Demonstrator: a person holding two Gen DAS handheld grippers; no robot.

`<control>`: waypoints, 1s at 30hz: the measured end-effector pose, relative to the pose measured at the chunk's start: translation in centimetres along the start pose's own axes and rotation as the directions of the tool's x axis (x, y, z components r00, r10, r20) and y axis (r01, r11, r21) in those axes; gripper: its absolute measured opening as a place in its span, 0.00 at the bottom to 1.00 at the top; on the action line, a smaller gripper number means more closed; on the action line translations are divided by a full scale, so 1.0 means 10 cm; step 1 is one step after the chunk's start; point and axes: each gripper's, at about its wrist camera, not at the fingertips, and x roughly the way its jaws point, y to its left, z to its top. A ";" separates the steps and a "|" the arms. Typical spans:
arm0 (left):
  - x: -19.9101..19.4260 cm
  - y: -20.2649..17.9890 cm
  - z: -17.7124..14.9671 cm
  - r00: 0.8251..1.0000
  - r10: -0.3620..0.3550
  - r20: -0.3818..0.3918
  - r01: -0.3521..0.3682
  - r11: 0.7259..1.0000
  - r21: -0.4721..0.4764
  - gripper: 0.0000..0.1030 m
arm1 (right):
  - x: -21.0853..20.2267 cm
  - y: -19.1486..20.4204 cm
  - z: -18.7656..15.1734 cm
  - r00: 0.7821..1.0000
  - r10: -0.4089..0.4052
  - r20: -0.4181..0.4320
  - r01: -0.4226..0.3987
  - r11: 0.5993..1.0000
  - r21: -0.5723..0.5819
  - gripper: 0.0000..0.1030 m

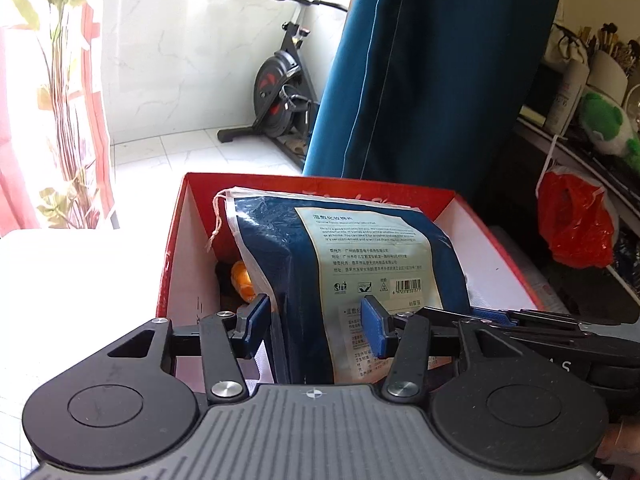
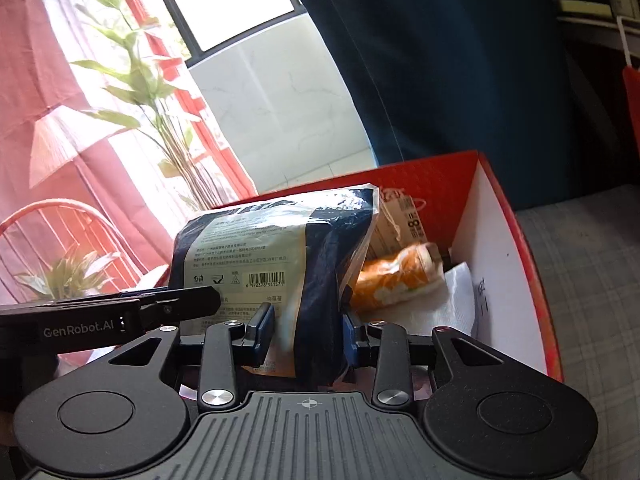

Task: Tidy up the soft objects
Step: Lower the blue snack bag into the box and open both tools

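Two grippers: both reach into one red box [image 1: 404, 194] from its near side, side by side.
Left gripper [image 1: 316, 326]: jaws stand partly apart around the near edge of the blue packet [image 1: 360, 248]; the right pad lies against the packet's printed face, the left pad sits at its dark fold. A clamp looks likely, though I cannot tell for sure that both pads press.
Right gripper [image 2: 306, 330]: jaws are drawn in on the packet's dark near fold, one pad on each side of it, pinching the plastic.
Blue packet: a soft, plastic-wrapped bundle with a pale label and barcode, tilted up inside the box, its top edge leaning toward the far wall.
Box contents: an orange and white roll [image 2: 396, 278] lies to the right of the packet on white paper [image 2: 452, 300]; a tagged cardboard item [image 2: 404, 224] rests behind it.
Box: red outside, white inside, open at the top.
Far left: a leafy plant [image 1: 60, 92] by a red curtain [image 2: 40, 80].
Far middle: an exercise bike [image 1: 280, 92] beside a dark blue drape [image 1: 420, 80].
Right: a red plastic bag [image 1: 576, 220] hangs from cluttered shelving.
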 end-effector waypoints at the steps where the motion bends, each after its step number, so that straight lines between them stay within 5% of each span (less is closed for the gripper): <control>1: 0.07 -0.01 0.00 1.000 0.012 -0.022 -0.012 1.000 0.008 0.50 | 0.06 0.00 -0.01 1.000 -0.014 -0.027 0.014 1.000 -0.001 0.30; 16: 0.46 -0.07 -0.03 0.978 0.112 -0.177 -0.093 0.990 0.107 0.50 | 0.52 -0.01 0.05 0.972 -0.111 -0.206 0.094 0.991 -0.090 0.30; 24: 0.39 -0.04 -0.04 0.980 0.116 -0.160 -0.099 0.989 0.112 0.50 | 0.50 -0.05 0.03 0.974 -0.102 -0.202 0.094 0.994 -0.047 0.31; 30: 0.25 -0.14 -0.04 0.982 0.128 -0.136 -0.110 0.985 0.135 0.50 | 0.38 -0.16 0.02 0.981 -0.041 -0.188 0.049 0.998 0.036 0.43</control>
